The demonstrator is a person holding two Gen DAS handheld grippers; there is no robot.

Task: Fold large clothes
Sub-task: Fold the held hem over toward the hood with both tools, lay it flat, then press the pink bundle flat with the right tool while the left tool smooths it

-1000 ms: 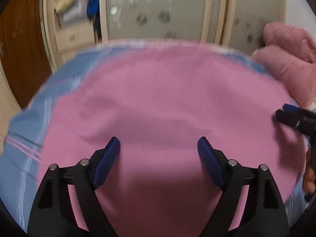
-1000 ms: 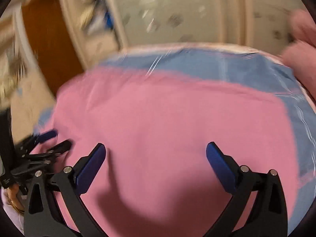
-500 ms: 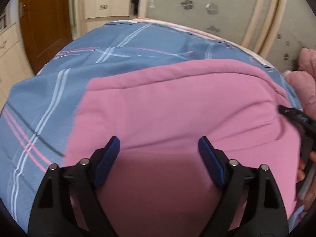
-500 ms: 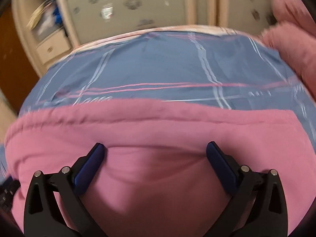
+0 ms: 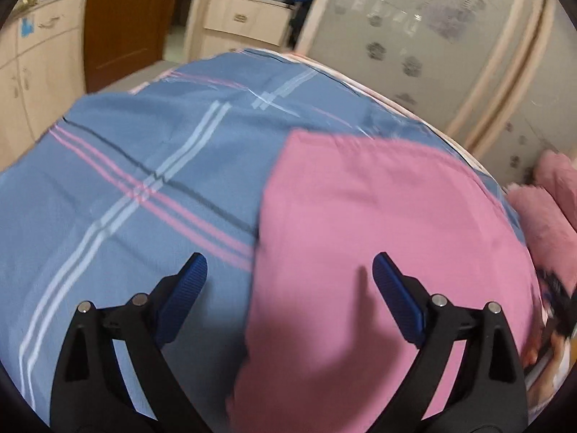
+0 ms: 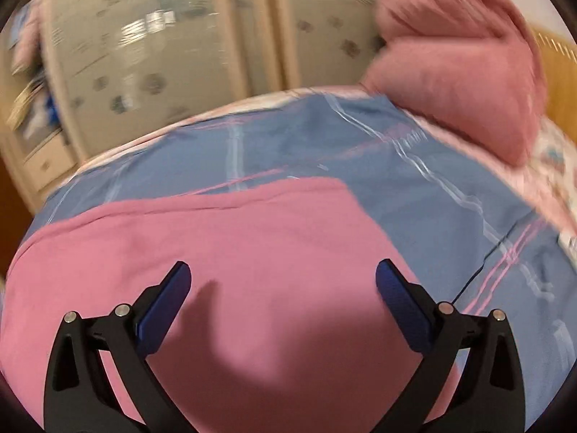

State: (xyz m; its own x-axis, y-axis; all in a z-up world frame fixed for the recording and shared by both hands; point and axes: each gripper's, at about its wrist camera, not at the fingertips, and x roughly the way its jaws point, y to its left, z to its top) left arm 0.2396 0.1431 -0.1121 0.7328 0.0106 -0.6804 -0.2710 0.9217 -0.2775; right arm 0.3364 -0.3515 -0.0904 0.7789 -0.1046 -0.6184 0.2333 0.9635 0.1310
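Observation:
A large pink garment (image 5: 378, 223) lies flat on a bed with a blue plaid cover (image 5: 119, 180). In the left wrist view my left gripper (image 5: 290, 274) is open and empty, hovering over the garment's left edge, left finger over the cover, right finger over the pink cloth. In the right wrist view the garment (image 6: 216, 245) fills the lower left and my right gripper (image 6: 283, 281) is open and empty above it, near its right edge. The right gripper shows blurred at the far right of the left wrist view (image 5: 557, 296).
A fluffy pink blanket (image 6: 465, 72) is piled at the bed's far right, also seen in the left wrist view (image 5: 551, 216). Wardrobe doors with frosted panels (image 5: 414, 36) stand behind the bed. A brown door (image 5: 126, 18) and drawers (image 5: 249, 21) are at the left.
Both grippers swung outward: the left view turned left to the garment's left edge, the right view turned right to its right edge. Both stayed open.

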